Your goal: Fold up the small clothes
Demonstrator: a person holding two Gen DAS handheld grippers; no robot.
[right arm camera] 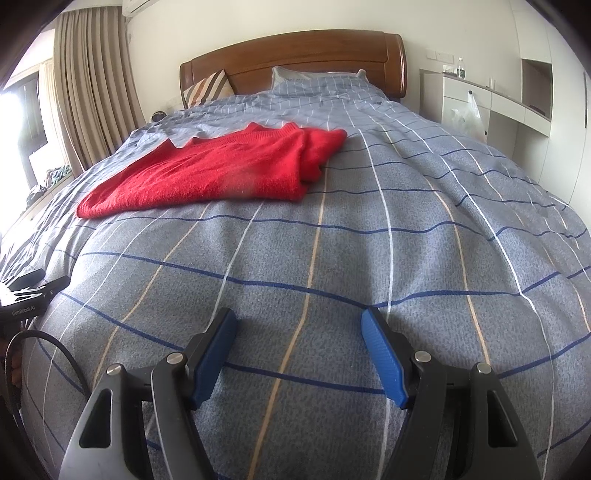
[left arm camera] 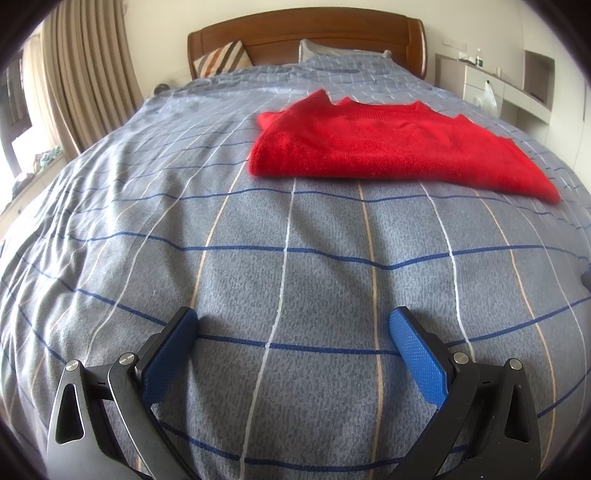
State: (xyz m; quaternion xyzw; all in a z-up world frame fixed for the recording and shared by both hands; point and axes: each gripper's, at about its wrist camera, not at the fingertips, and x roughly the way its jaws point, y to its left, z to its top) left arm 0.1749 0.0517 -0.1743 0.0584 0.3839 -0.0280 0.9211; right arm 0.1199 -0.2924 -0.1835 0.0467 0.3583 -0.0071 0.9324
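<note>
Bedroom; a bed under a grey-blue checked cover with white, tan and dark-blue lines fills the middle of the room.

Left side: beige pleated curtains beside a bright window.

Head of bed: brown wooden headboard; a striped cushion leaning at its left end; a pillow in the checked fabric to the right of it.

On the cover, mid-bed: one red sweater, knitted, folded into a flat oblong, neckline toward the headboard. It lies well apart from both tools.

Right side: pale built-in cabinet with a clear plastic bag hanging at its front and small bottles on top, too small to identify.

Near foot of bed: left hand-held gripper, blue pads spread wide, nothing between them, only the cover beneath. Right hand-held gripper, jaws likewise parted, holding nothing, angled down over bare cover. Each tool's edge shows at the margin of the other's view.
</note>
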